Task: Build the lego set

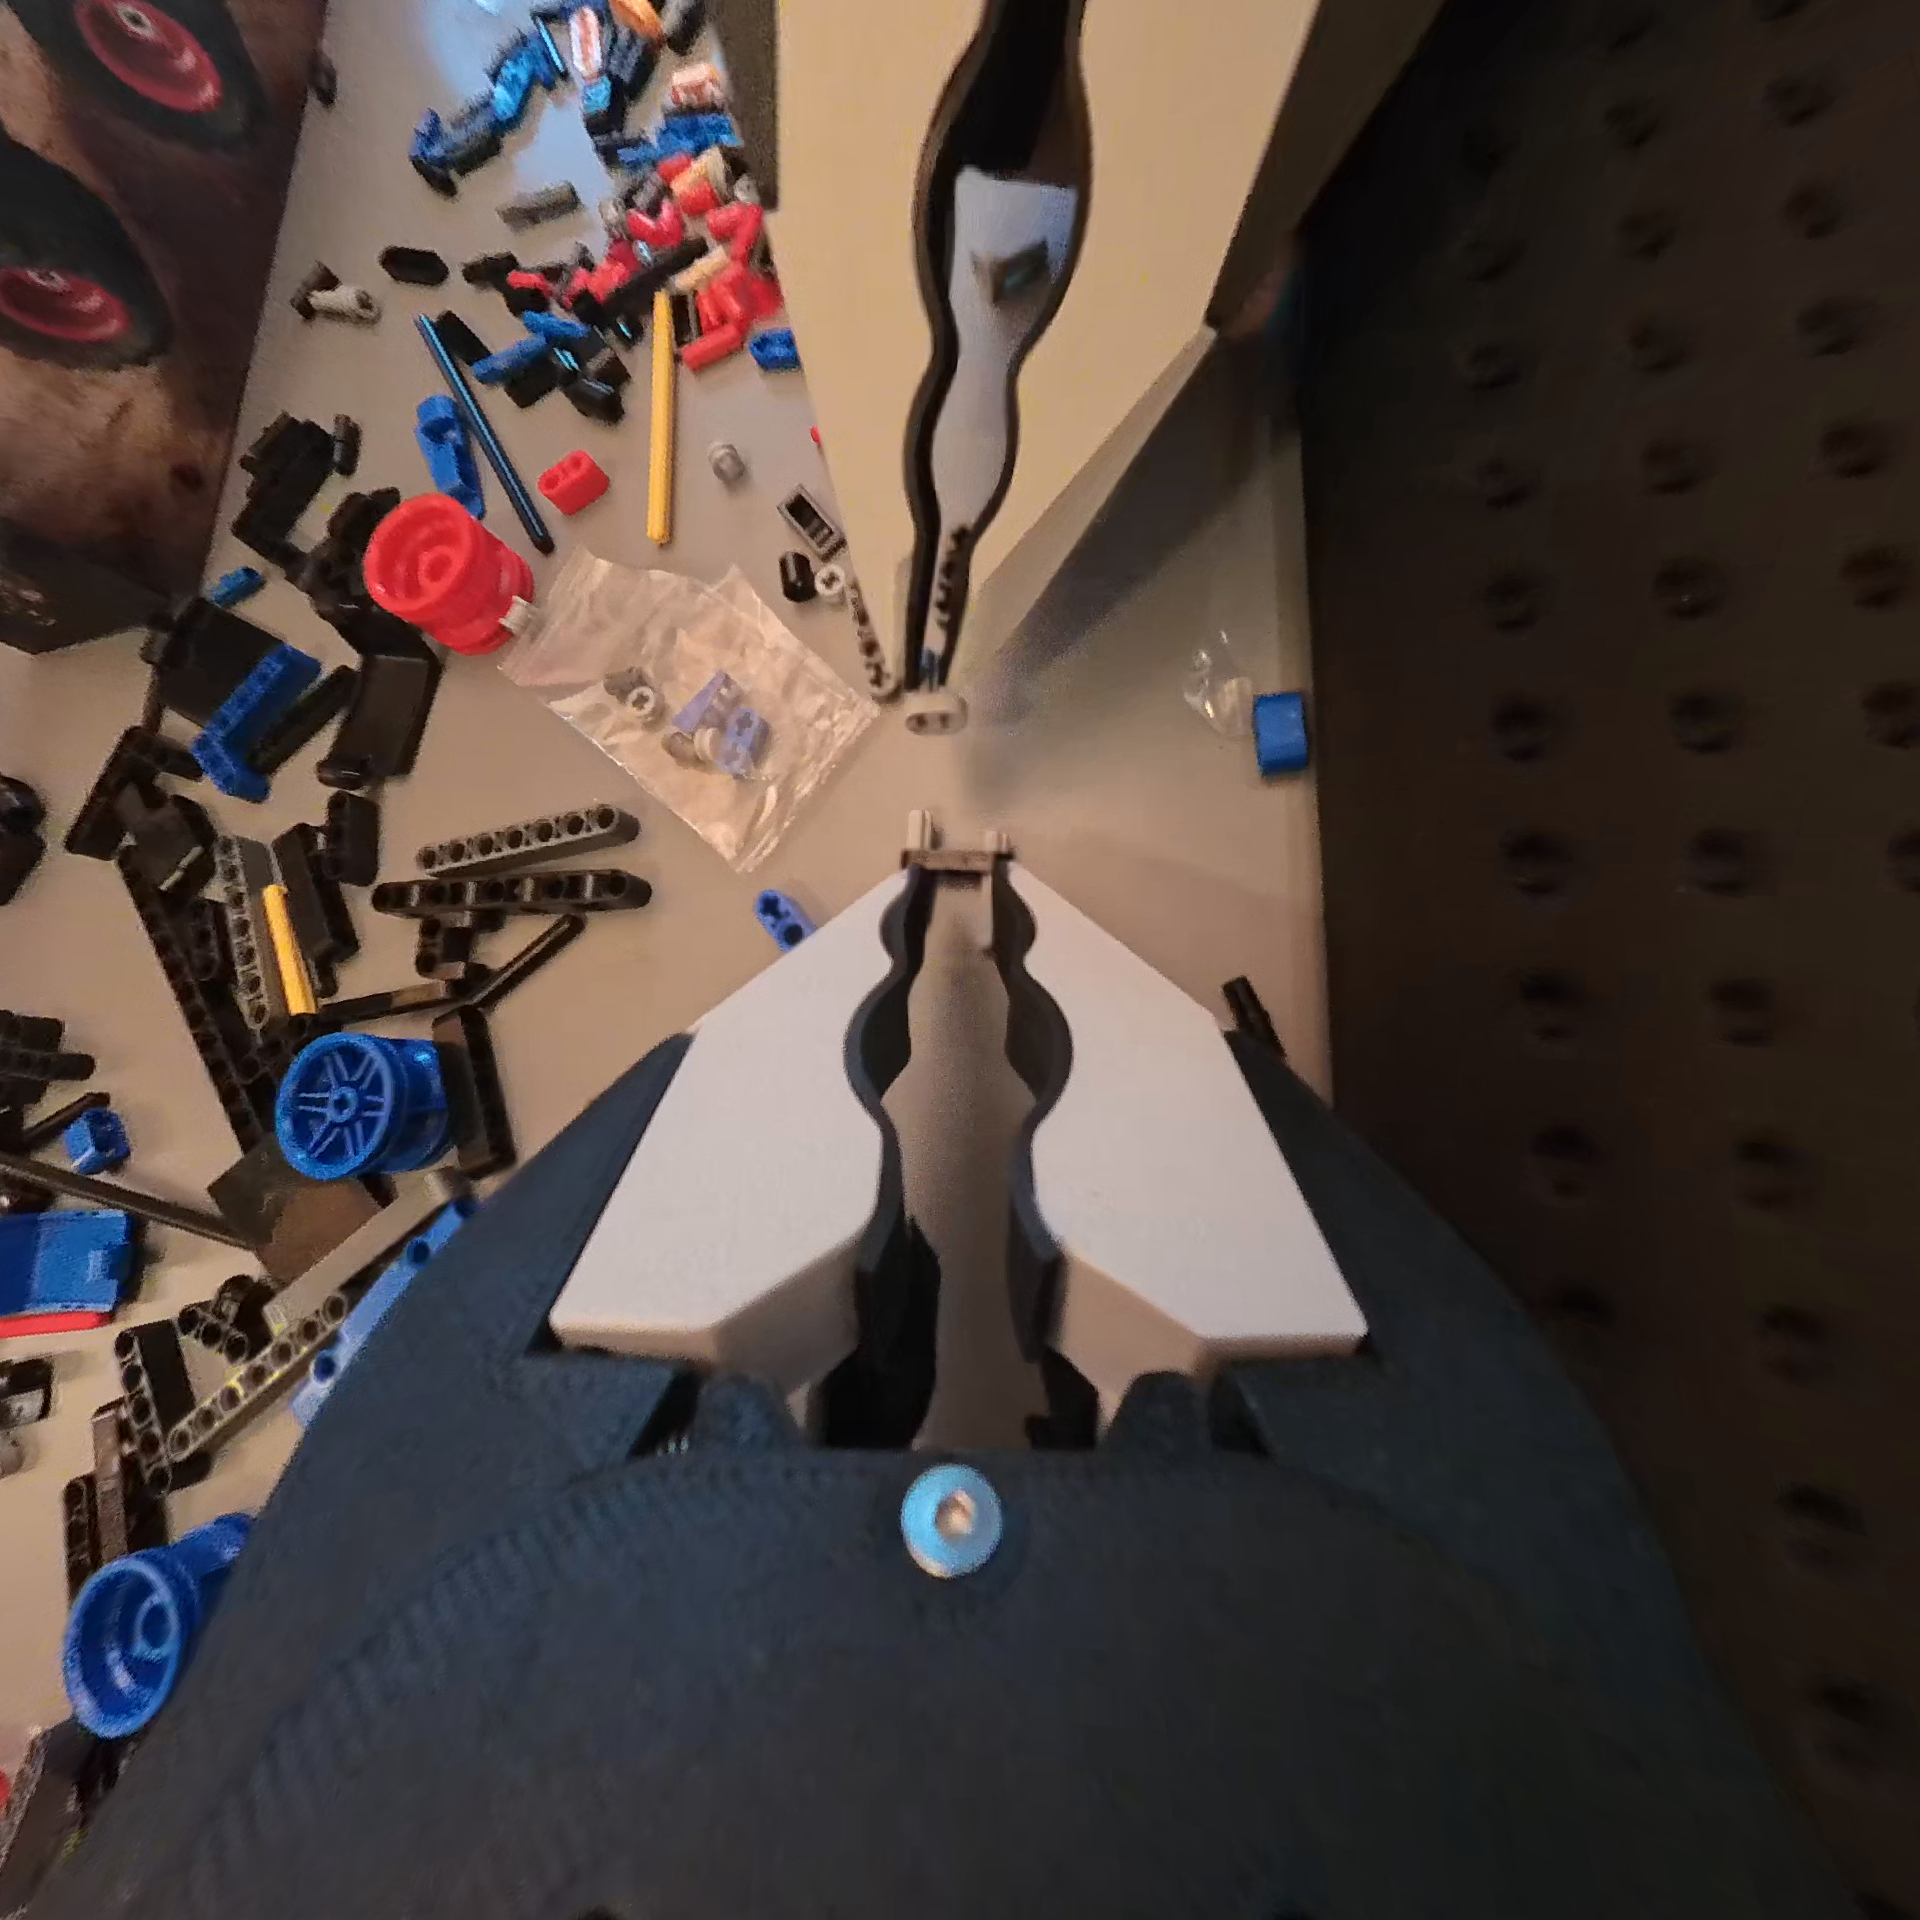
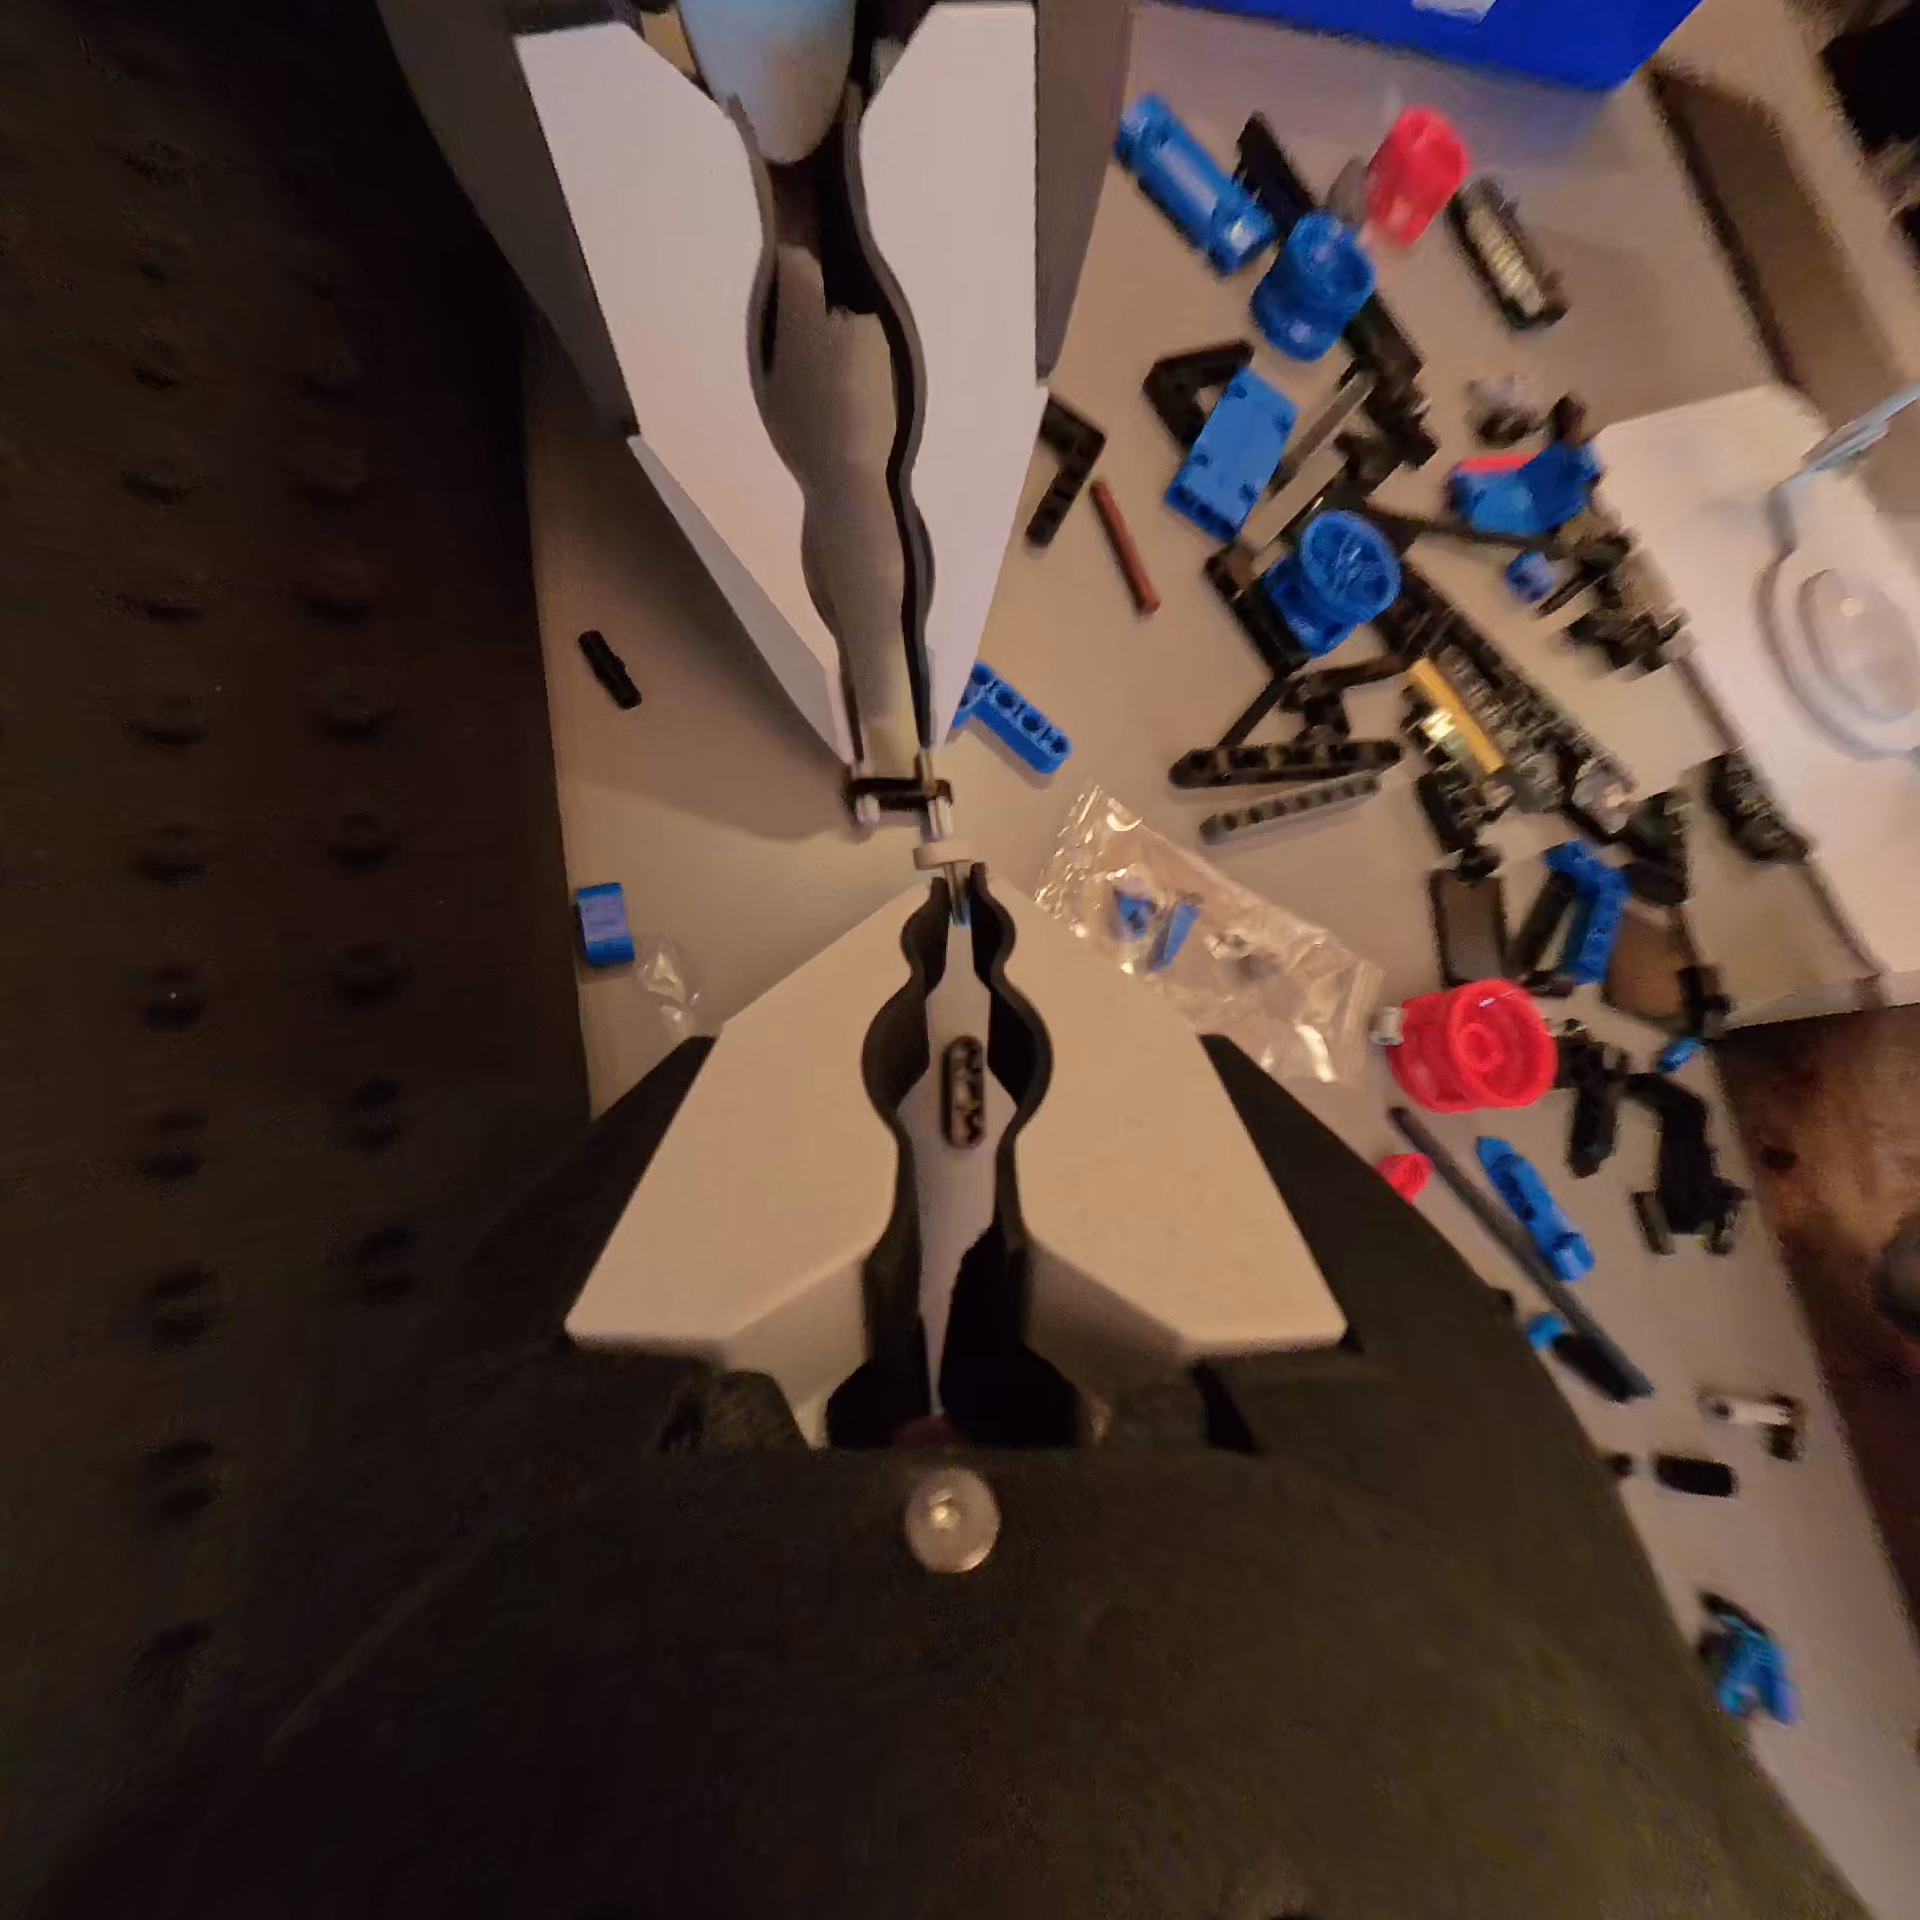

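My left gripper (image 1: 956,873) is shut on a small black connector with grey pins (image 1: 956,850), held above the grey table. My right gripper (image 2: 961,888) is shut on a small white bush piece (image 2: 943,858). The two grippers face each other tip to tip. In the left wrist view the right gripper (image 1: 928,681) comes in from the top with the white piece (image 1: 935,715), a small gap away from the black connector. In the right wrist view the left gripper (image 2: 896,764) comes from the top, and a grey pin of the connector (image 2: 900,795) nearly meets the white piece.
Loose black, blue and red parts cover the table to one side, among them a red wheel hub (image 1: 447,571), a blue wheel hub (image 1: 348,1101) and a clear bag of small parts (image 1: 686,696). A small blue brick (image 1: 1280,732) lies by the table edge beside a dark perforated surface (image 1: 1610,831).
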A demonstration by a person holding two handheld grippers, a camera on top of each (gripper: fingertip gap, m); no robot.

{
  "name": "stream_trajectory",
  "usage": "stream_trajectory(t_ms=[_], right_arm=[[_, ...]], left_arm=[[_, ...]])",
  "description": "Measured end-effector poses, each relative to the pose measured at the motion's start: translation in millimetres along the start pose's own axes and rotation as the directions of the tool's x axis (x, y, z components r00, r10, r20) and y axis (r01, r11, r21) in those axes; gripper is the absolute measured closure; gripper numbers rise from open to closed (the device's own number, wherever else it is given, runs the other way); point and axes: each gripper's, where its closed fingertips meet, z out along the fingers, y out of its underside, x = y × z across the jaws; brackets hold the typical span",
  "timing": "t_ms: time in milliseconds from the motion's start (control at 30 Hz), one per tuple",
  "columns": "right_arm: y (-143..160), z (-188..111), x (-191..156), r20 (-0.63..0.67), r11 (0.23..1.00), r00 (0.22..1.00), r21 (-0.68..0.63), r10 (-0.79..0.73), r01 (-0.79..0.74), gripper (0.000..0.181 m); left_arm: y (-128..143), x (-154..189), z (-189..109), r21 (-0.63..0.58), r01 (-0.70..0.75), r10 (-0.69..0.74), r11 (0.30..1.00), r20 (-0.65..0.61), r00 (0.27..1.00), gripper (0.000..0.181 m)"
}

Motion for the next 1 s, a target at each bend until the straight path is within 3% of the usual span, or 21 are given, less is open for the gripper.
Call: stream_trajectory(t_ms=[200, 333, 467, 600, 733, 833, 1000], right_arm=[[-30, -16, 9, -0.162, 0.981, 0.977, 0.111, -0.142, 0.161, 0.178], [-42, -22, 15, -0.28, 0.952, 0.929, 0.115, -0.243, 0.283, 0.178], [-48, -26, 17, -0.358, 0.918, 0.873, 0.092, -0.33, 0.385, 0.179], [-51, -27, 16, -0.385, 0.902, 0.849, 0.088, -0.361, 0.424, 0.179], [-51, -27, 16, -0.344, 0.923, 0.89, 0.132, -0.299, 0.361, 0.178], [-47, -26, 15, -0.23, 0.959, 0.959, 0.189, -0.168, 0.213, 0.17], [-44, -30, 13, -0.011, 0.966, 0.998, 0.251, 0.063, -0.059, 0.173]], left_arm=[[-31, -16, -16, 0.194, 0.139, -0.143, 0.971, 0.006, 0.99, 0.166], [-47, -17, -23, 0.293, 0.28, -0.26, 0.914, -0.106, 0.96, 0.162], [-54, -13, -27, 0.331, 0.371, -0.315, 0.868, -0.212, 0.925, 0.166], [-56, -15, -28, 0.346, 0.39, -0.328, 0.853, -0.226, 0.917, 0.173], [-54, -17, -27, 0.341, 0.274, -0.246, 0.899, -0.125, 0.961, 0.174], [-50, -21, -25, 0.297, 0.062, -0.08, 0.953, 0.051, 0.995, 0.174], [-51, -22, -26, 0.205, -0.221, 0.169, 0.954, 0.246, 0.954, 0.174]])
